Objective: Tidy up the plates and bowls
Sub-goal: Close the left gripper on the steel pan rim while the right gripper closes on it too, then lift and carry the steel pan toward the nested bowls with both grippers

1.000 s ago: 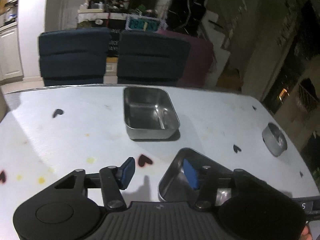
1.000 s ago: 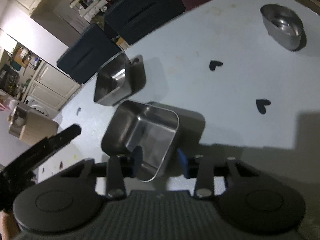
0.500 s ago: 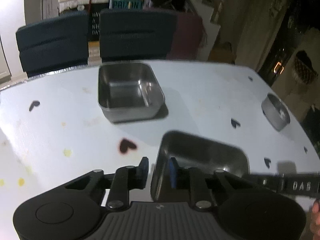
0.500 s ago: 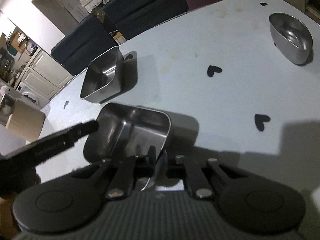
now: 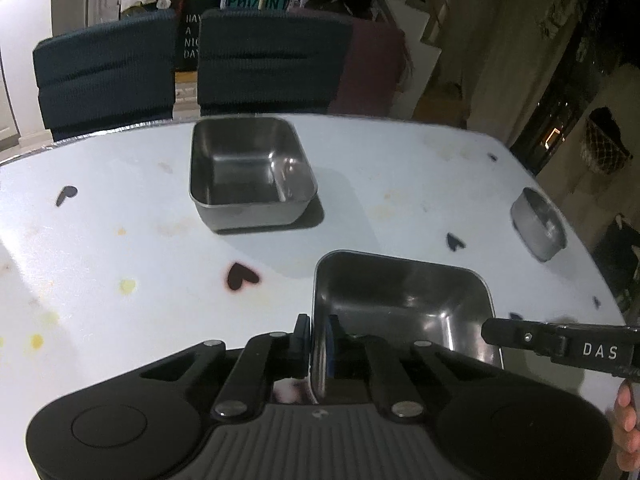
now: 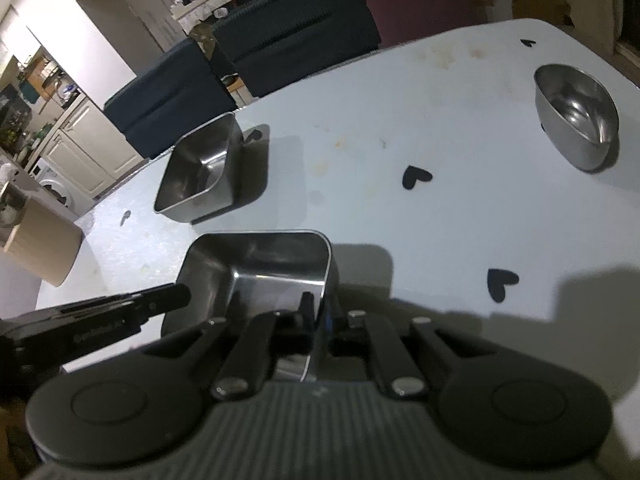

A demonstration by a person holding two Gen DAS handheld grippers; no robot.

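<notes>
3 steel containers sit on the white table (image 5: 400, 168), all empty: 2 square bowls and 1 small round bowl (image 5: 538, 222) well apart at the right edge. The near square bowl (image 5: 404, 304) is grasped from 2 sides, the left gripper (image 5: 318, 334) with its jaws clenched on the left rim and the right gripper (image 6: 320, 312) clenched on the right rim, while the far square bowl (image 5: 250, 170) stands beyond it. Only the right wrist view shows a tan cylinder (image 6: 38, 242) at the table's left end; only the left view shows fingertips (image 5: 626, 400).
</notes>
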